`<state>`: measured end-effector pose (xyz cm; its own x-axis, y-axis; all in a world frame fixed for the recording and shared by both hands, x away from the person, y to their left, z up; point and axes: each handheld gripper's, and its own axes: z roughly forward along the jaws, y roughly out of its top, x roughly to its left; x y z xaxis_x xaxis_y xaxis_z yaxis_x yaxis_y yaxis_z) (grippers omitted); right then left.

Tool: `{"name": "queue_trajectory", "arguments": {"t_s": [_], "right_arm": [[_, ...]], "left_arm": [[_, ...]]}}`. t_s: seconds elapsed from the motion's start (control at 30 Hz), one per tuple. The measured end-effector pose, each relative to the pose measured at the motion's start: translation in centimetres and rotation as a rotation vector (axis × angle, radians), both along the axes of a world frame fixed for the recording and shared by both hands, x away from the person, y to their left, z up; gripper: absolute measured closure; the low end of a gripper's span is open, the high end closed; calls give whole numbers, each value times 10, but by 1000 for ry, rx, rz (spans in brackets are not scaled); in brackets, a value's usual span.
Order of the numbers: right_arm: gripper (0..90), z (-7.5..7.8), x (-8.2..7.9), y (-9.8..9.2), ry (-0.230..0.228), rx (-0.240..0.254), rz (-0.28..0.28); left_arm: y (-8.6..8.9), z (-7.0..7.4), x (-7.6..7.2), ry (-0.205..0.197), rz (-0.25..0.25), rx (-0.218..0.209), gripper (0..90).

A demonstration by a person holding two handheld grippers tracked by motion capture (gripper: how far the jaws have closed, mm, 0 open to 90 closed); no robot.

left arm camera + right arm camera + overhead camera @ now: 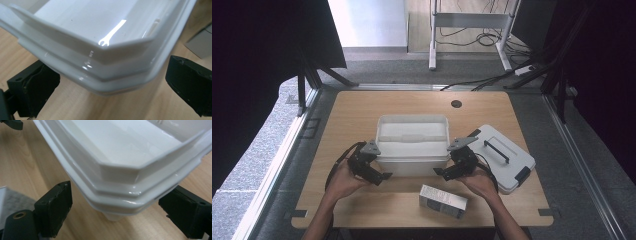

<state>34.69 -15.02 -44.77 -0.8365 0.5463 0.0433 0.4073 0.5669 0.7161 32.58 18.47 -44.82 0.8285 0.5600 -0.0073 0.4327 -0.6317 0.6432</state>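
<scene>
A white open plastic bin (412,162) stands in the middle of the wooden table (357,110). My left gripper (383,176) is at the bin's near left corner, my right gripper (440,173) at its near right corner. In the left gripper view the bin's corner (112,57) sits between the wide-apart black jaws of the left gripper (112,77), with a gap beside the right jaw. The right gripper view shows the other corner (120,175) between the spread jaws of the right gripper (120,207). Both grippers are open, and no pad presses on the rim.
The bin's white lid (507,159) with a dark handle lies flat on the table to the right of the bin. A small grey and white box (443,201) lies near the front edge, close to the right hand. A cable hole (456,104) is at the table's back.
</scene>
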Motion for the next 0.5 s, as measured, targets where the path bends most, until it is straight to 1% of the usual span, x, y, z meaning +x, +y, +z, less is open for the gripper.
{"name": "queue_trajectory", "arguments": {"t_s": [0.13, 0.23, 0.27, 0.3, 0.33, 0.4, 0.5], "right_arm": [[89, 1, -5, 3, 2, -24, 0], [100, 2, -4, 2, 10, -19, 4], [123, 3, -4, -3, 17, 0, 15], [108, 2, -4, -6, 17, 5, 17], [89, 1, -4, -9, 15, 1, 14], [37, -3, -4, -18, 12, -16, -13], [34, -13, -5, -32, 27, -28, -44]], "left_arm": [[0, -1, -5, -5, 1, -2, 0], [2, -1, -4, -12, -14, -2, 10], [6, 0, -4, -12, -24, -6, 20], [8, 0, -4, -12, -22, -2, 19], [12, 1, -4, -13, -19, 9, 20], [18, 2, -3, -13, -21, 23, 20], [29, 3, -1, -4, -39, 38, 28]]}}
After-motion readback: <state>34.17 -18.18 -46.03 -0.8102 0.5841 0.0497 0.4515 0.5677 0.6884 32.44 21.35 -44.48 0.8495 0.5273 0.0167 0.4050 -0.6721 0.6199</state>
